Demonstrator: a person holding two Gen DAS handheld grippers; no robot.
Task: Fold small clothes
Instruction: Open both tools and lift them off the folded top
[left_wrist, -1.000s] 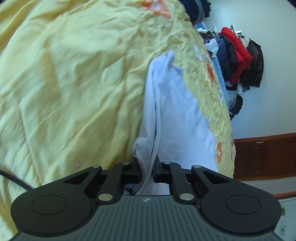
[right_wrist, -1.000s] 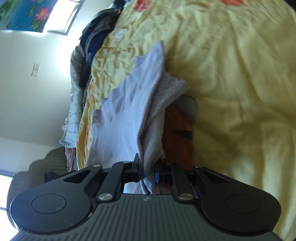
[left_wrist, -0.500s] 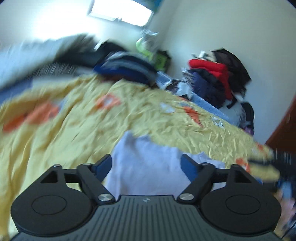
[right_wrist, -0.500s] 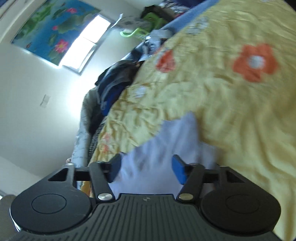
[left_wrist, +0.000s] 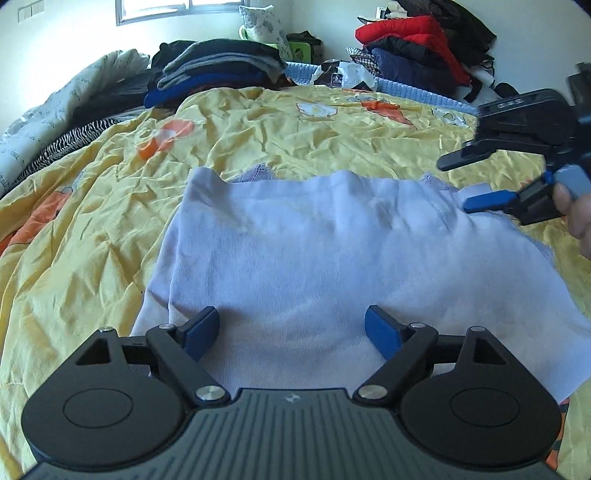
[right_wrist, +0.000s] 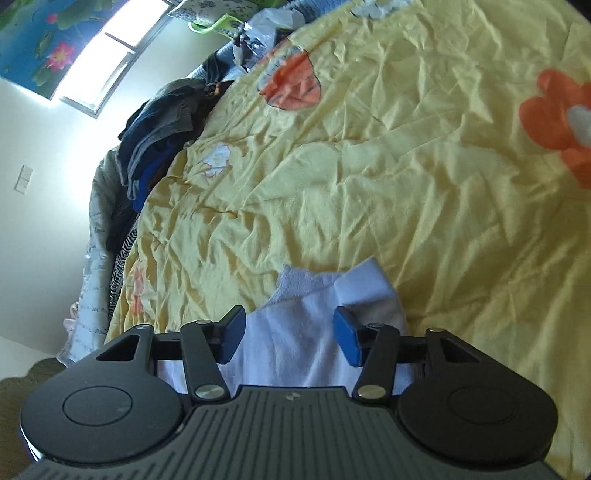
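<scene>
In the middle of the left wrist frame, a pale lilac garment lies flat on the yellow flowered bedsheet. The left gripper has just opened wide. The right gripper hangs over the cloth's corner, let go, jaws just narrowing.

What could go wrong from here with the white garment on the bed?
1. The white garment lies rumpled, its far edge wavy; folding now may lock in creases.
2. The yellow bedsheet is loose and wrinkled; a low pinch by the open left gripper could catch it too.
3. The open right gripper hovers at a corner folded over on itself; it may grab both layers.
</scene>
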